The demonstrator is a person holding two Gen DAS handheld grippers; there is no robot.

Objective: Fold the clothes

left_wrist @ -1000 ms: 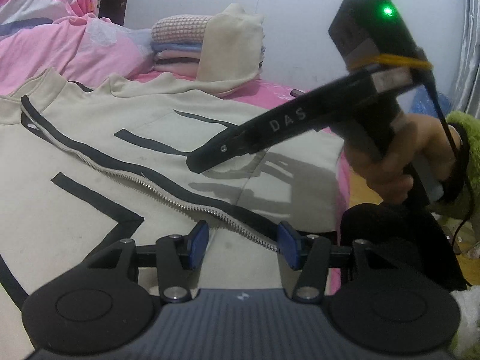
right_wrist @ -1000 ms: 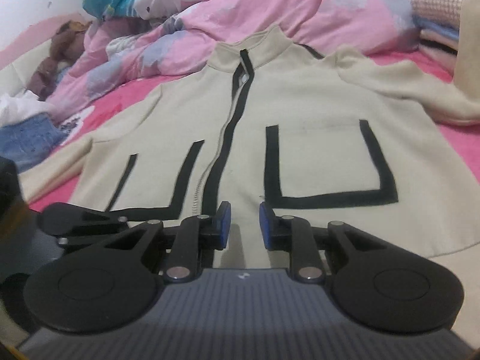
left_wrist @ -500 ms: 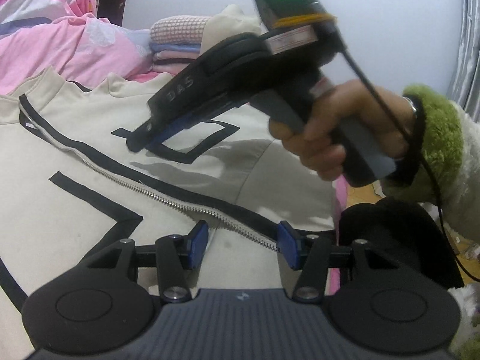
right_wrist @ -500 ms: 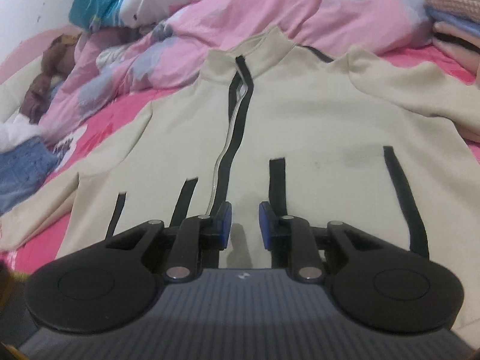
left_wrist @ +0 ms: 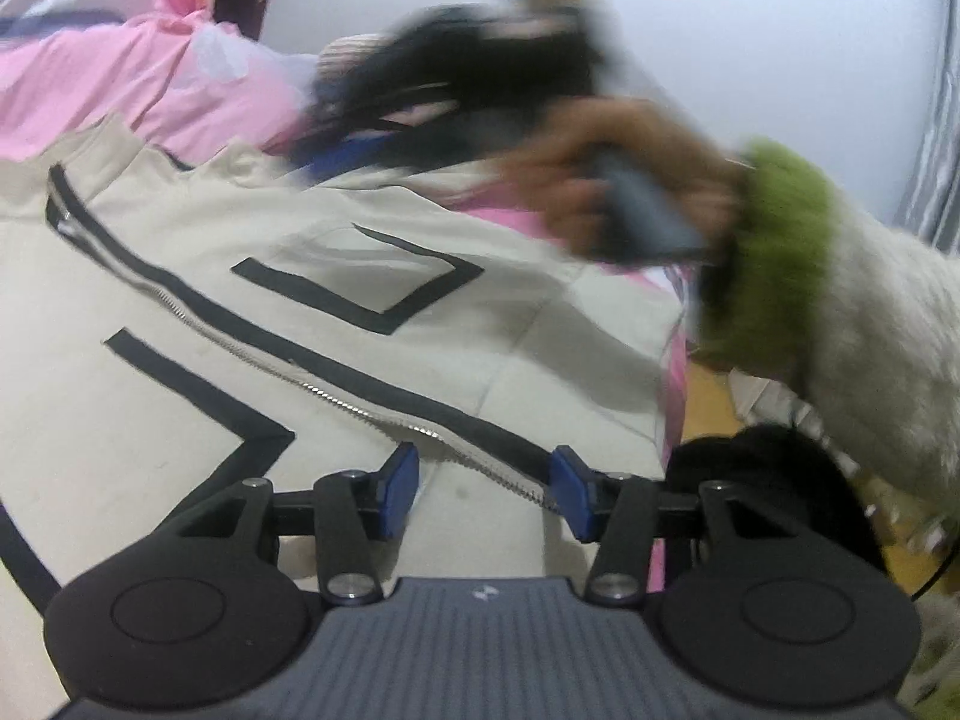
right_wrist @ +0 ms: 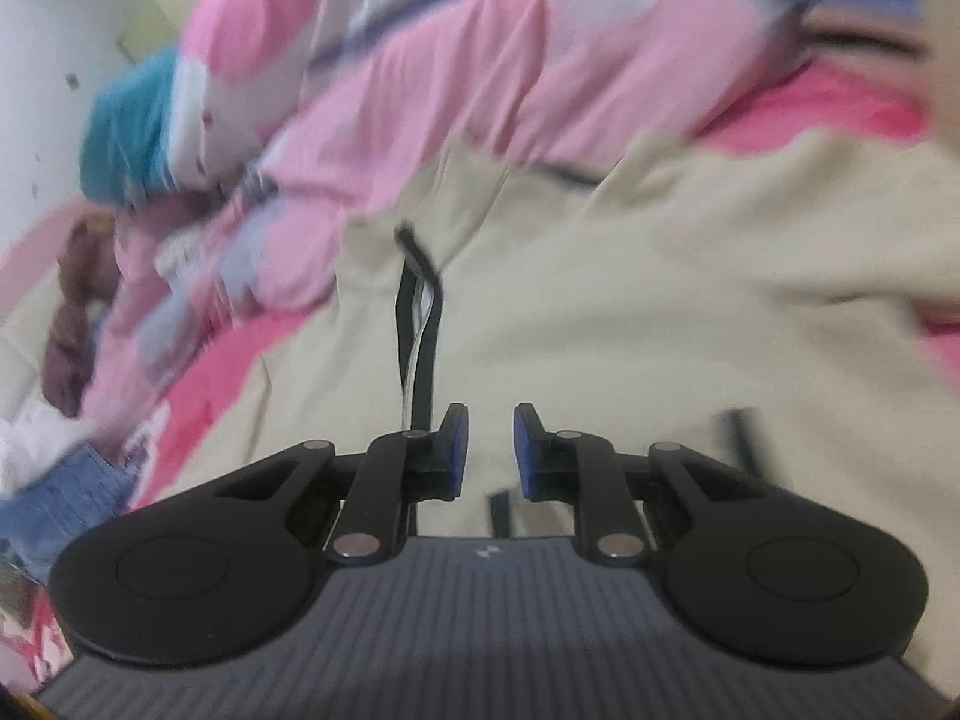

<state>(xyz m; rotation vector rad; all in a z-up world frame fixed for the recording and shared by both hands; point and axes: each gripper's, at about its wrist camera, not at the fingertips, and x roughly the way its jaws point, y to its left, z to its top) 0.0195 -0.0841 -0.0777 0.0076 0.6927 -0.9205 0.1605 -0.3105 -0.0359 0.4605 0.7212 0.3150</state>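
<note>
Pink bed [left_wrist: 672, 354] bearing cream jacket [left_wrist: 180, 396]; left gripper [left_wrist: 483, 489] fingers half-open, right gripper [right_wrist: 486, 450] fingers narrowly apart, both empty; hasty right-hand sweep may rumple flattened cloth.

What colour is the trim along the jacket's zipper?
Black trim on the cream zip-up jacket; clearest in the left wrist view.
</note>
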